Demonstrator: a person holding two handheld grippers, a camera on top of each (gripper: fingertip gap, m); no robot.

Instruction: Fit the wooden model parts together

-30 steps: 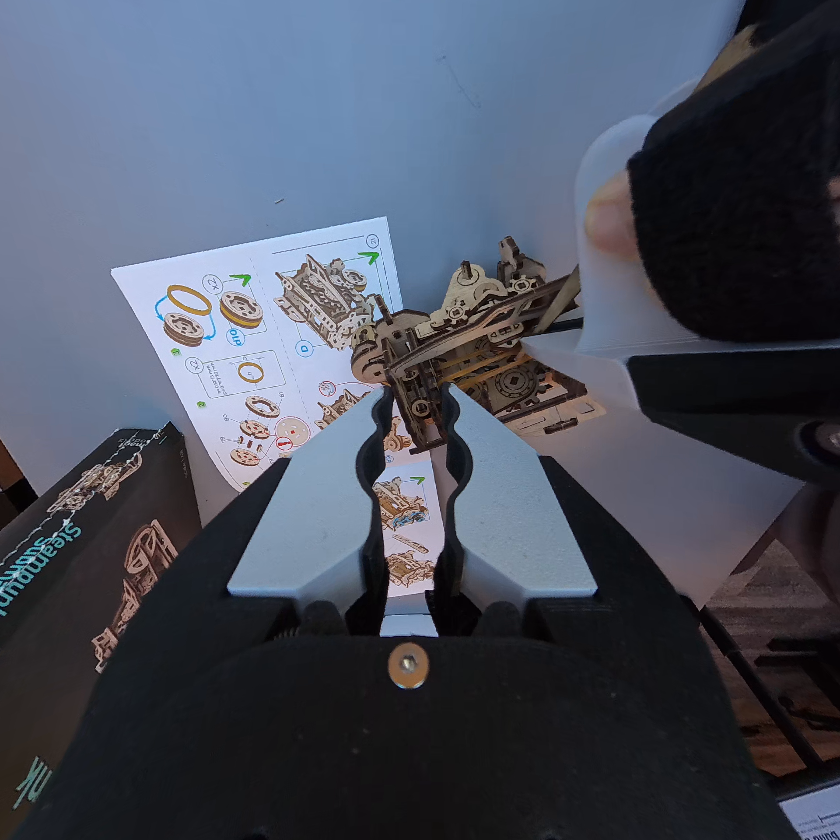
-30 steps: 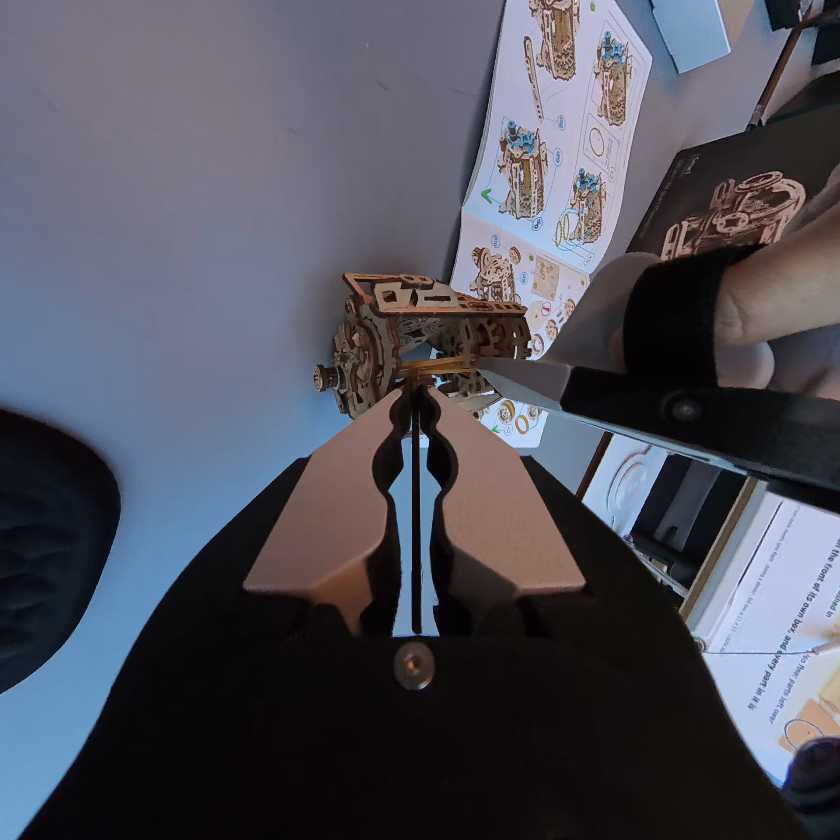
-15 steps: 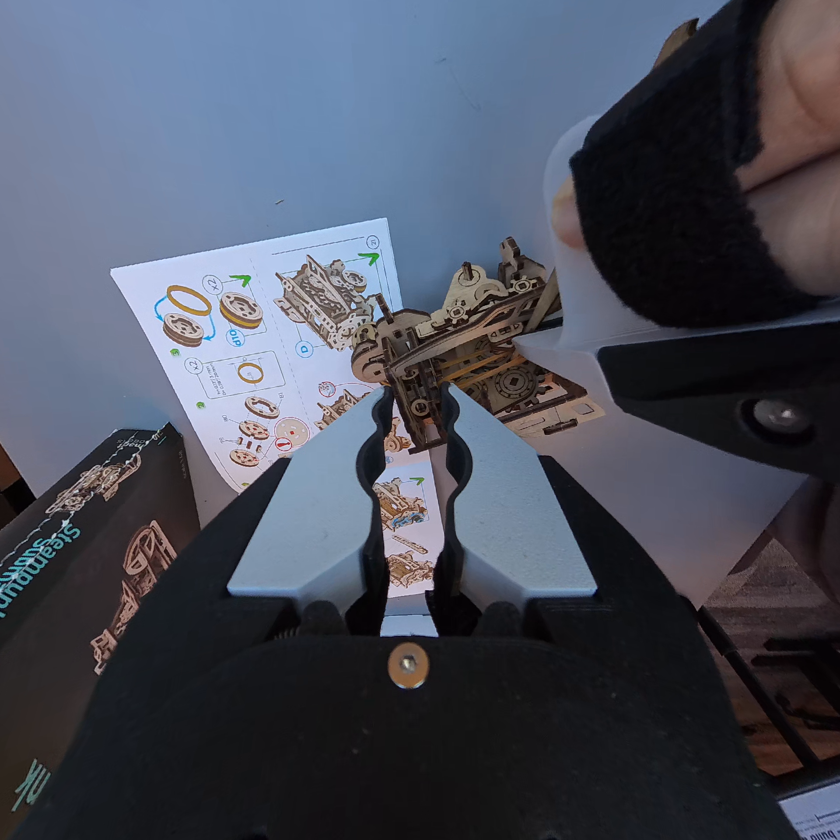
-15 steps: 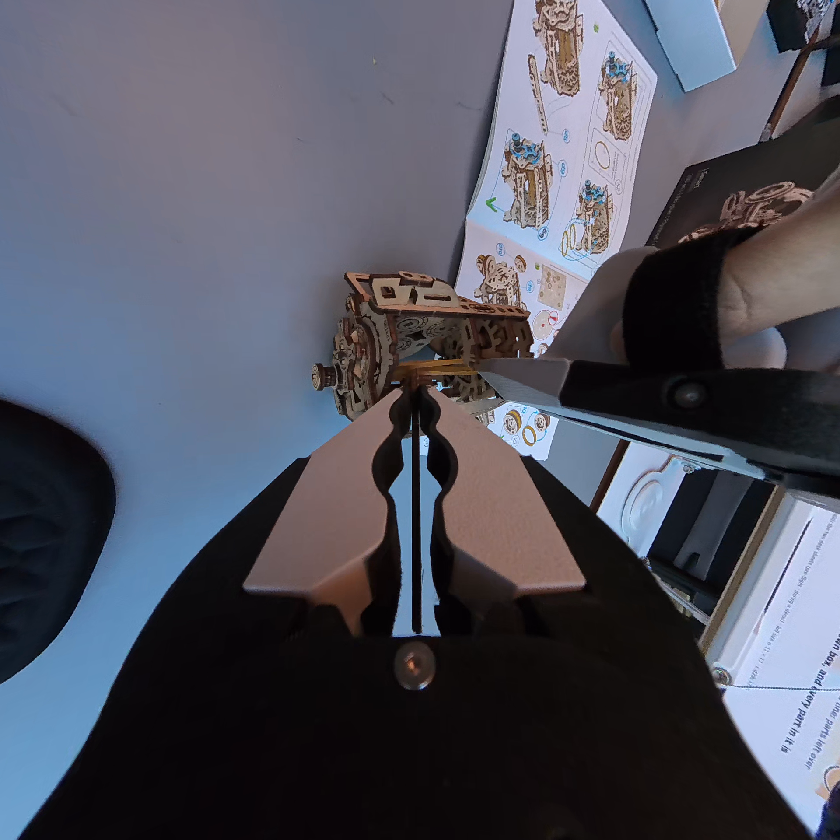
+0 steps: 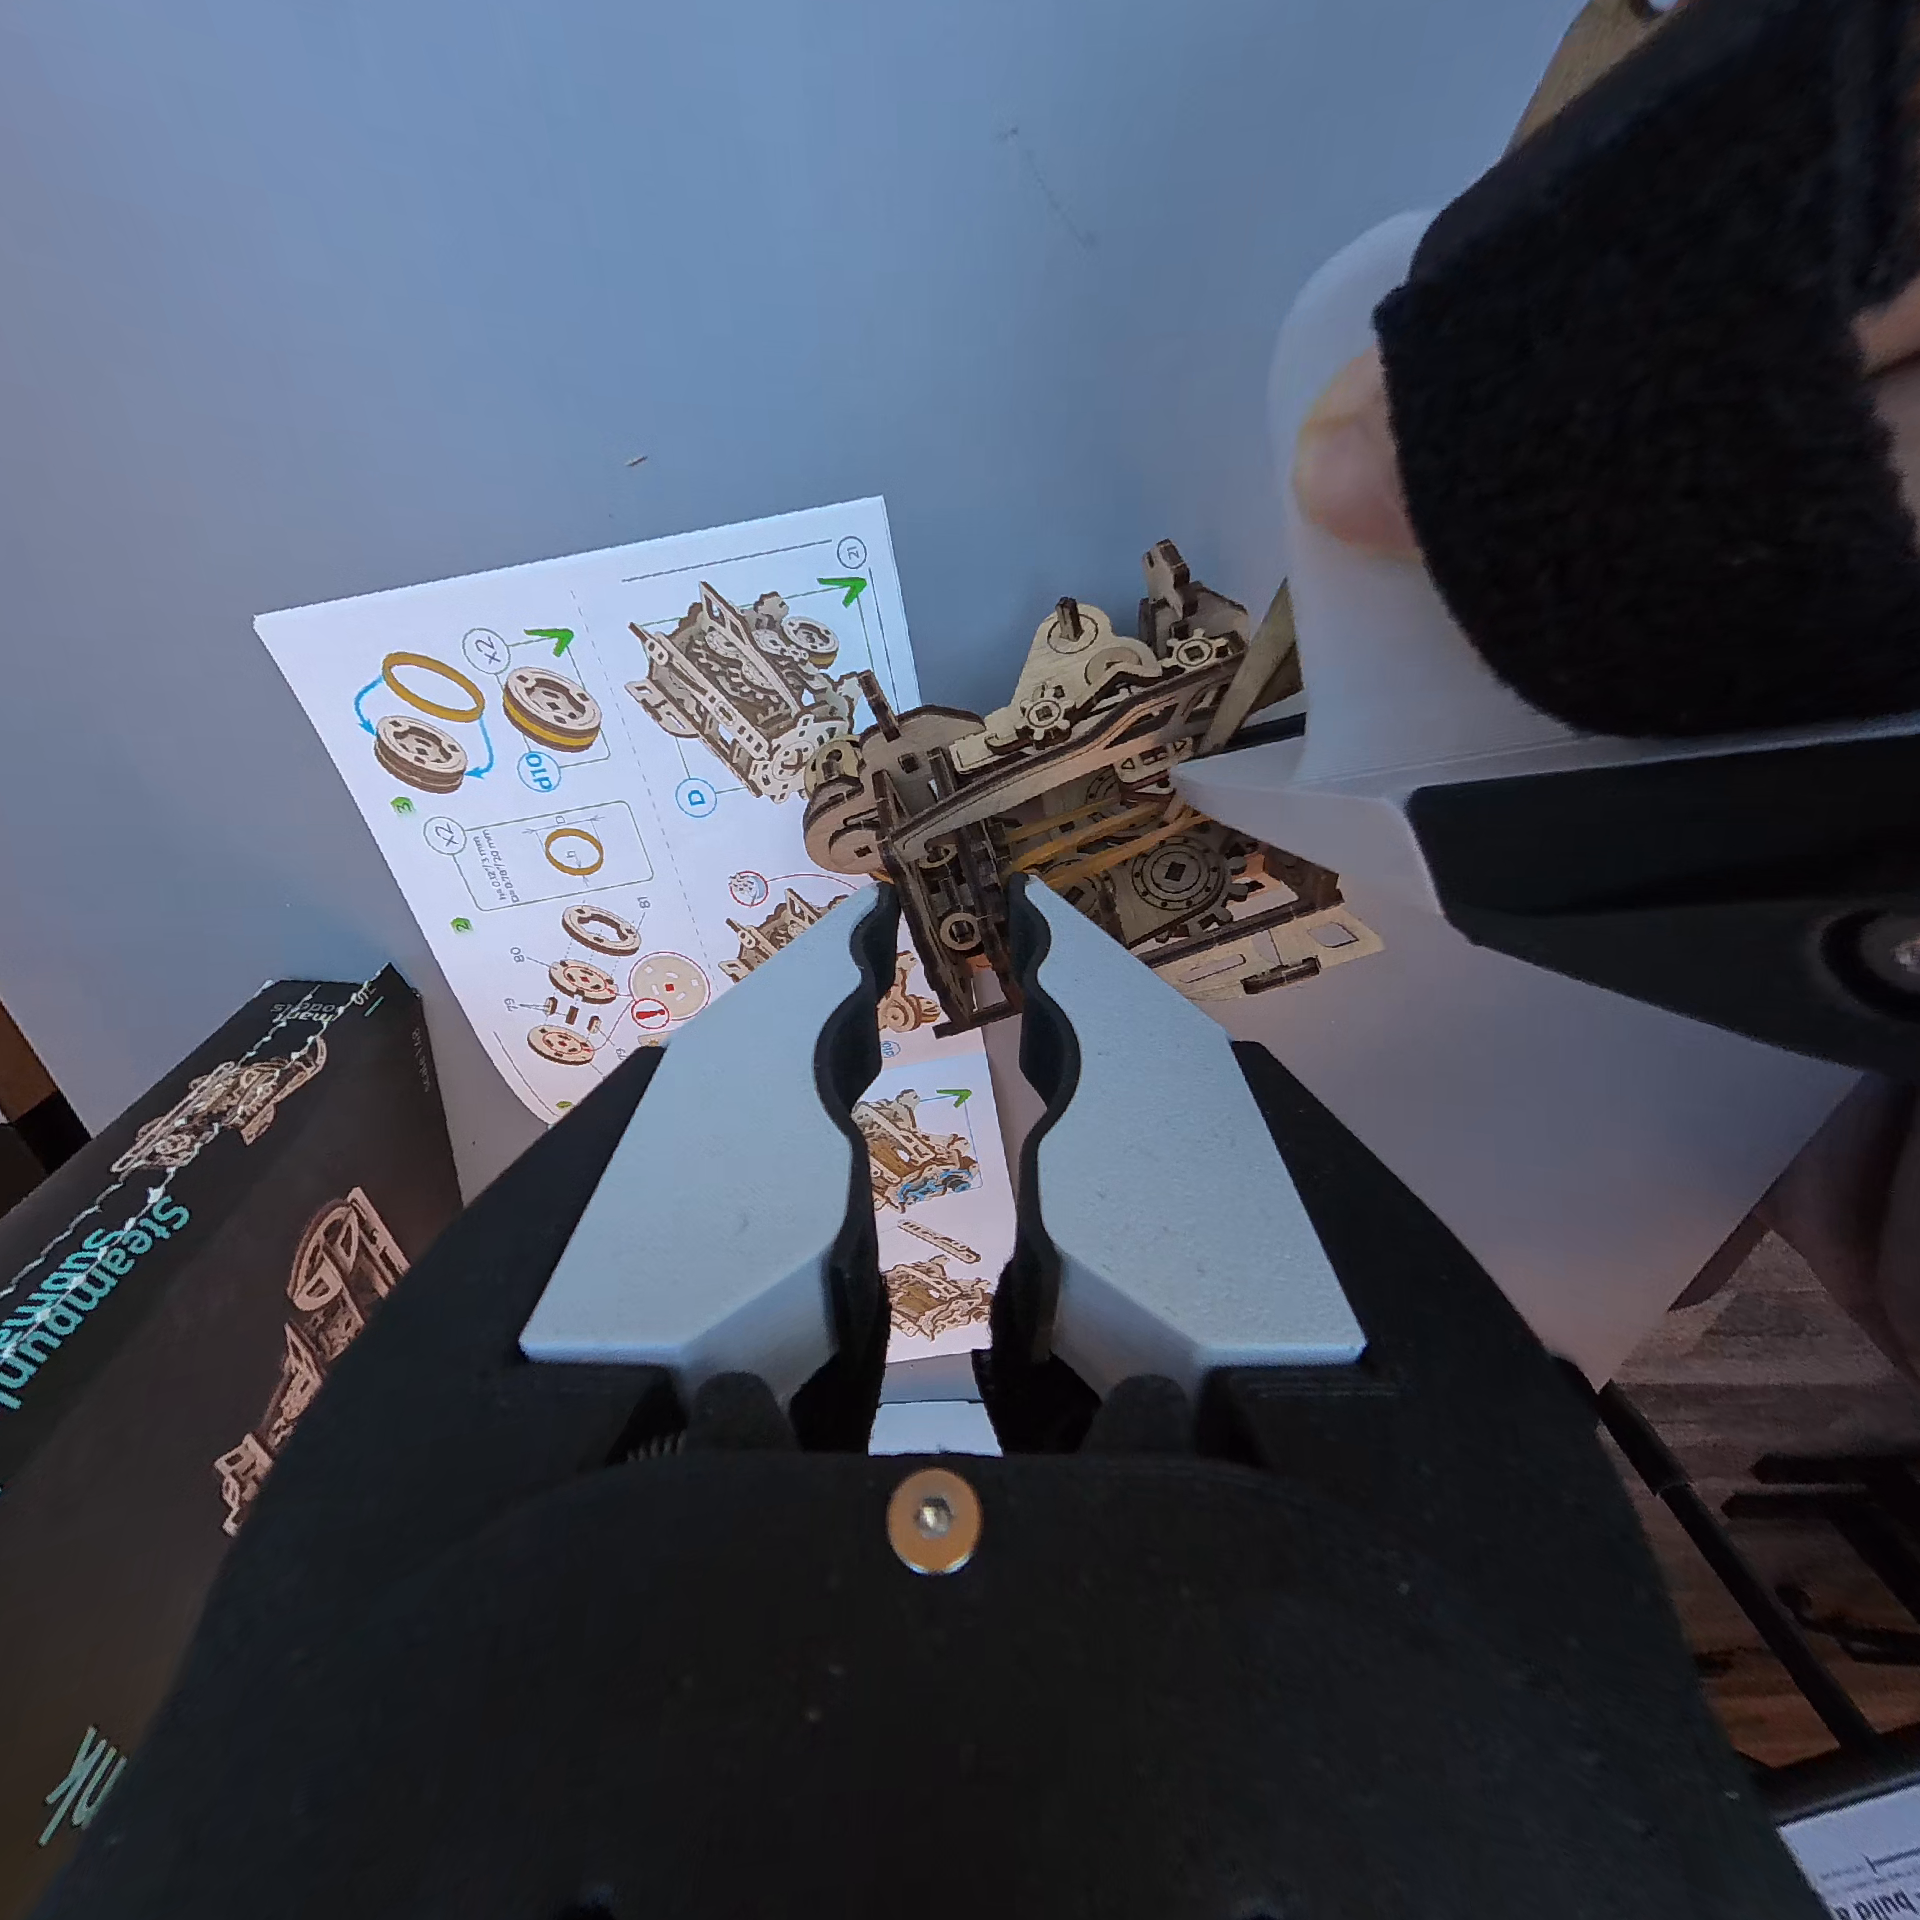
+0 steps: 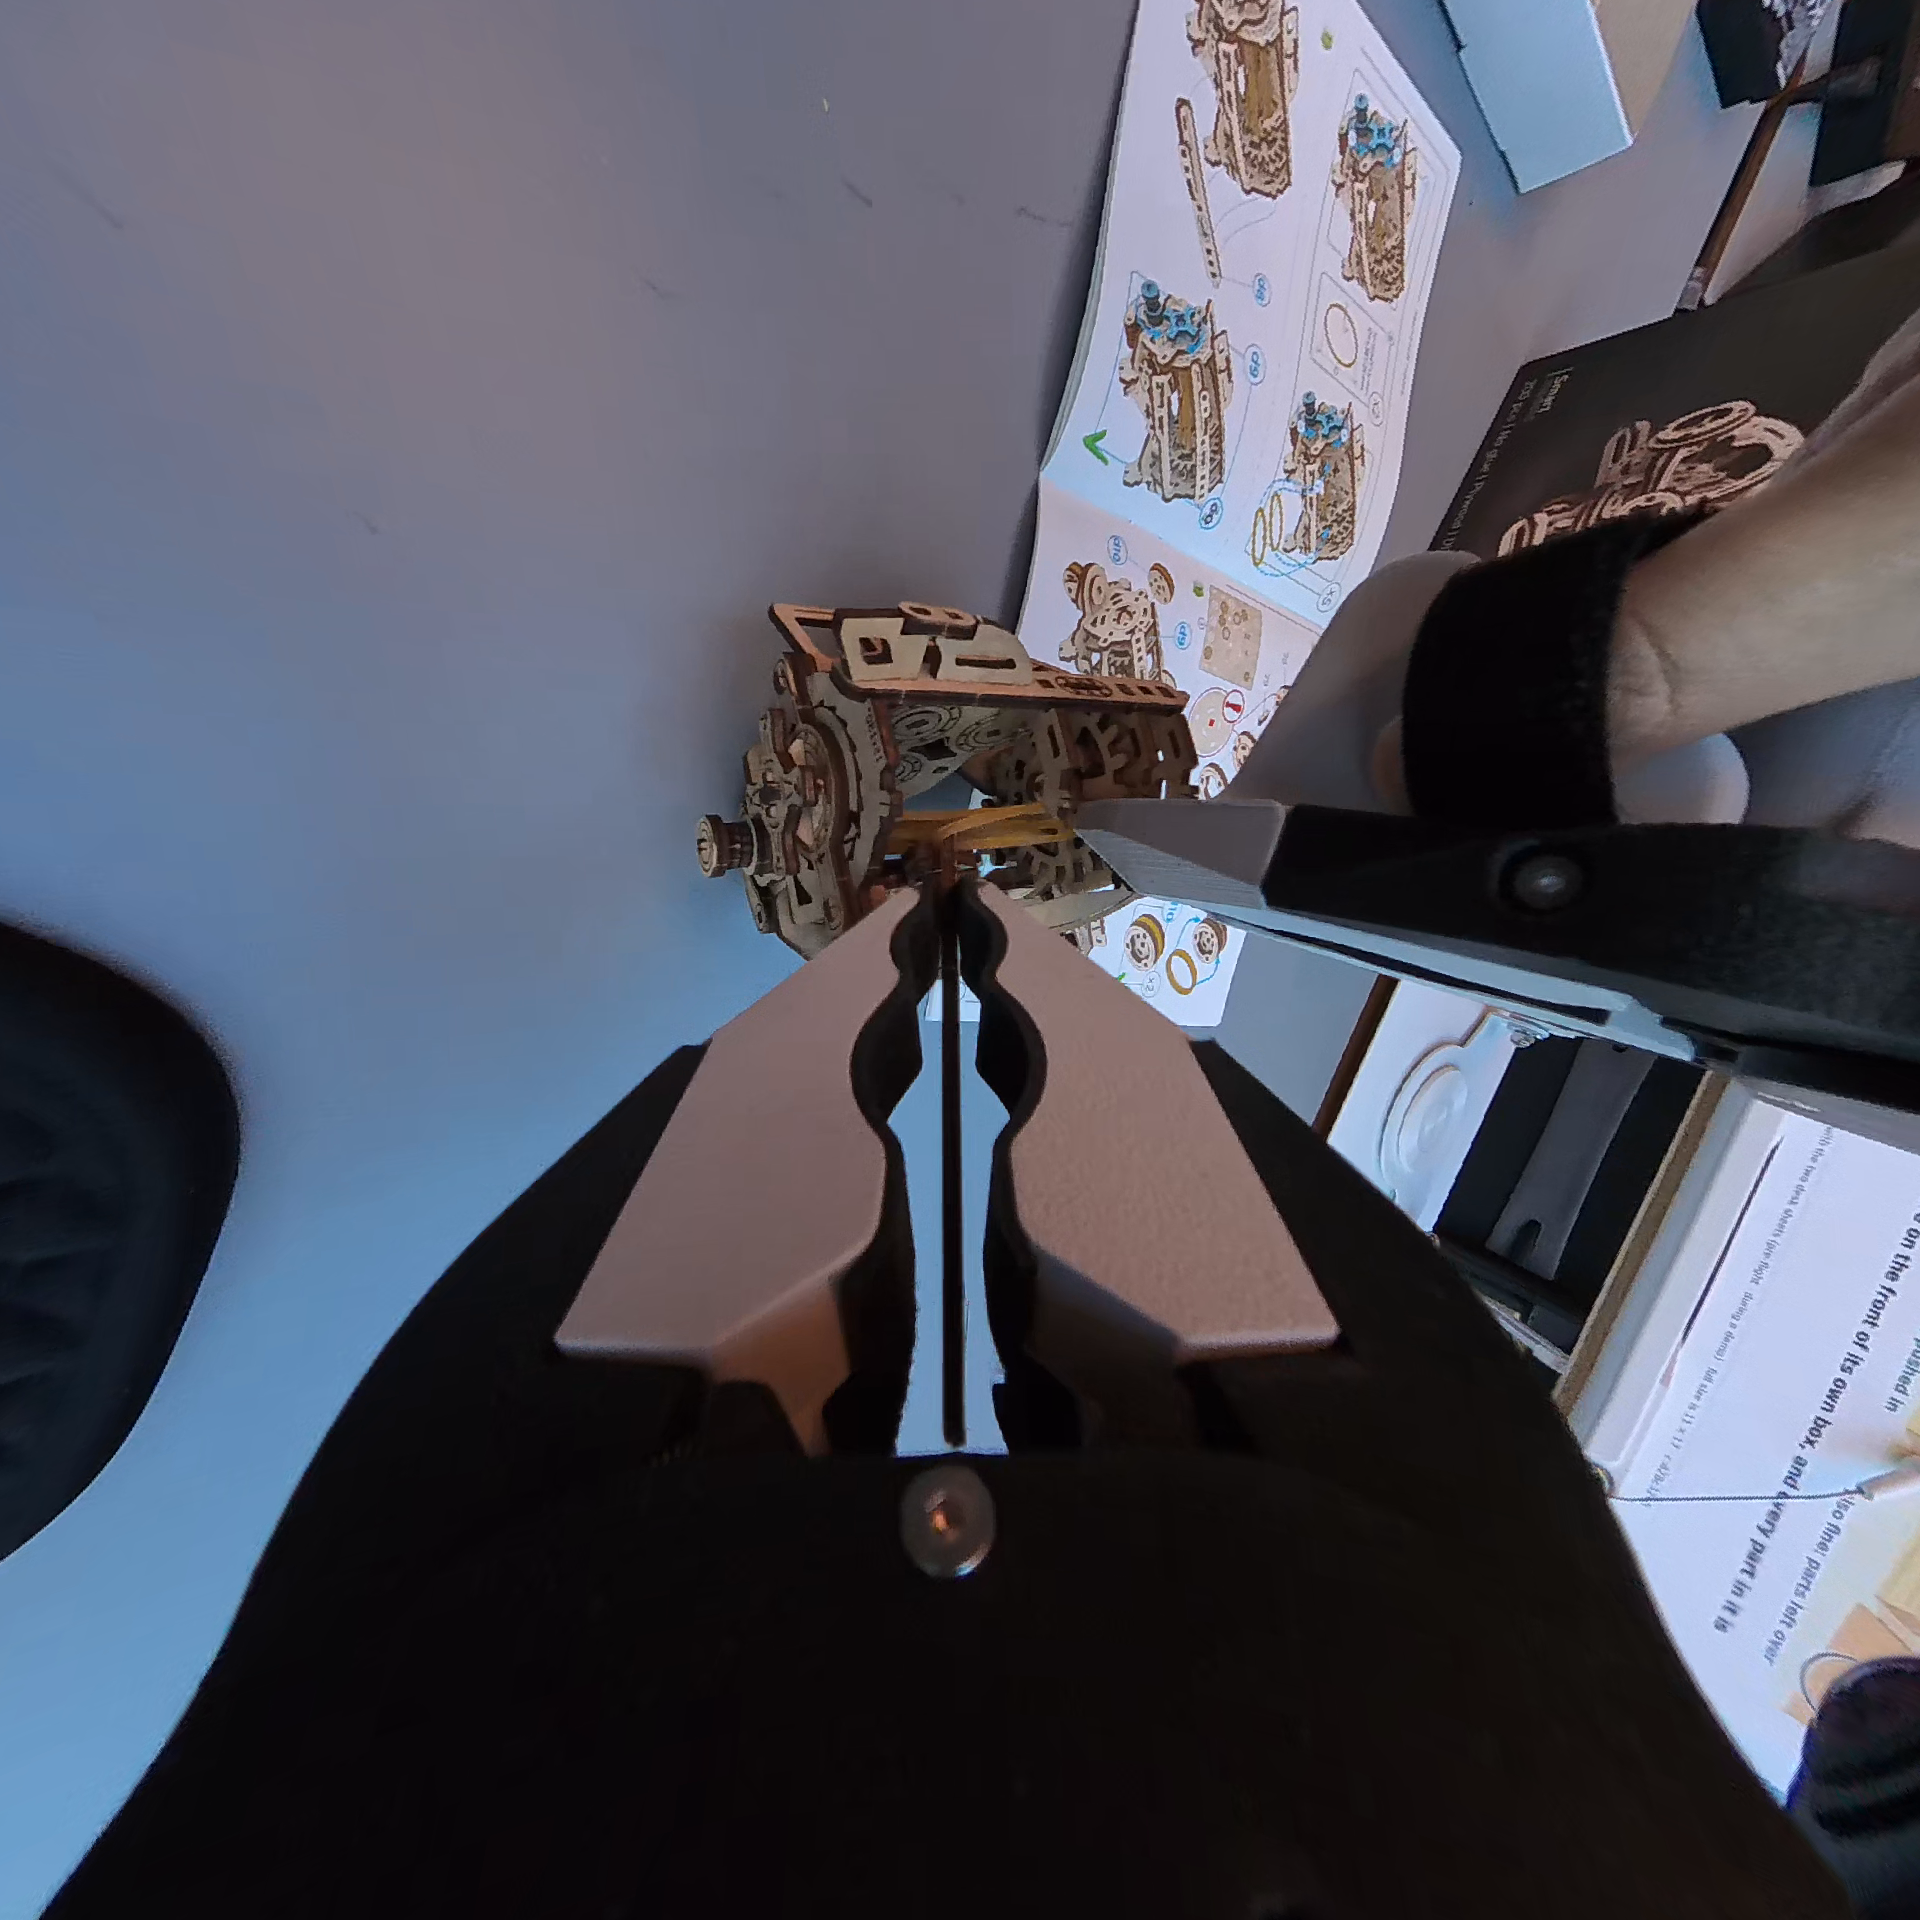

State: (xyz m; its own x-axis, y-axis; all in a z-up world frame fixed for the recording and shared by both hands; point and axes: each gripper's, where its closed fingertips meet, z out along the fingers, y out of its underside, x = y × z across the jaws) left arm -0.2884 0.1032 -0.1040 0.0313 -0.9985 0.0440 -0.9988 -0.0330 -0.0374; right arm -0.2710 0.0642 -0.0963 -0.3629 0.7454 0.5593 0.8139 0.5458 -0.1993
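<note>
The right gripper (image 5: 1179, 774) hides part of the wooden model (image 5: 1049, 790); the black box (image 5: 197, 1247) is cut off.

A hobby or craft workspace, by the look of it: a plain grey desk (image 5: 520, 260) carries an open white instruction booklet with assembly diagrams (image 5: 582, 748). Beside the booklet lie a black kit box printed with model pictures (image 5: 208, 1195) and a half-built wooden gear model laced with yellow rubber bands (image 6: 935, 748).

One wooden model (image 5: 1049, 821), one open instruction booklet (image 5: 582, 748), one black box (image 5: 208, 1195), two grippers, one thin black rod (image 6: 951, 1195), several yellow rubber bands (image 6: 997, 829).
</note>
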